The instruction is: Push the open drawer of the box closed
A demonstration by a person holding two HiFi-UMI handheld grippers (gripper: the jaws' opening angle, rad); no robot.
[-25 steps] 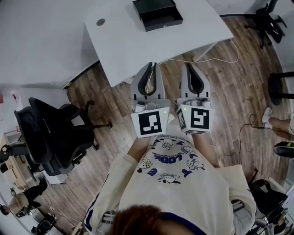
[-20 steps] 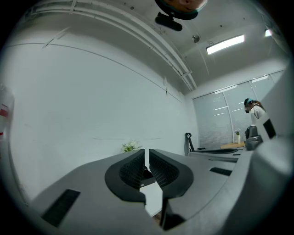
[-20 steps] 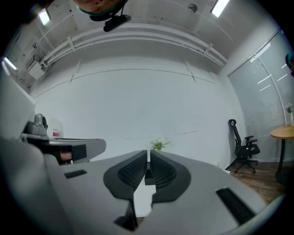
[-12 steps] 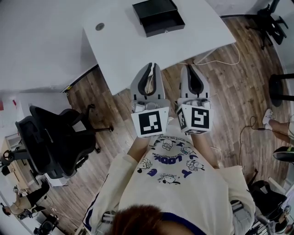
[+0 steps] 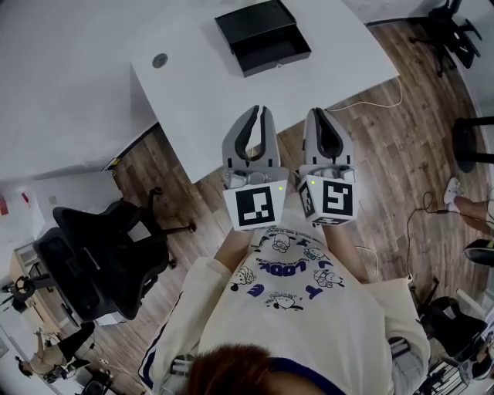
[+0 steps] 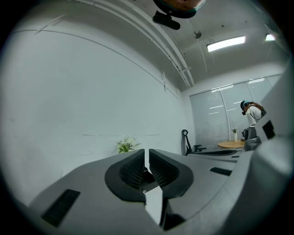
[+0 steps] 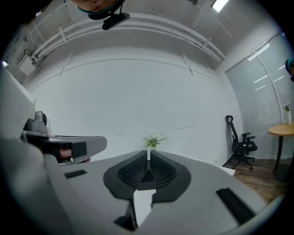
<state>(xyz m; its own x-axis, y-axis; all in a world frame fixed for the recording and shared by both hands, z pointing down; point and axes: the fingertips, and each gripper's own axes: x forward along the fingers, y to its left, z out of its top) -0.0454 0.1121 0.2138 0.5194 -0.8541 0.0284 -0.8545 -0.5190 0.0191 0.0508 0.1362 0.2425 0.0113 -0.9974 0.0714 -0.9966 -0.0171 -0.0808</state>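
Head view: black box (image 5: 248, 18) at far side of white table (image 5: 201, 92), drawer (image 5: 272, 51) pulled out toward near edge, inside exposed. Left gripper (image 5: 258, 110) and right gripper (image 5: 318, 113) held side by side, tips at the table's near edge, well short of the box, touching nothing. Black office chair (image 5: 96, 247) on wooden floor (image 5: 386, 154) to the left.

Left gripper view: jaws (image 6: 147, 155) clenched to a thin slit, nothing between. Beyond, white wall and small plant (image 6: 126, 144); box not in view.

Right gripper view: jaws (image 7: 148, 156) pressed together, empty. Plant (image 7: 154, 139) straight ahead against wall; box not in view.
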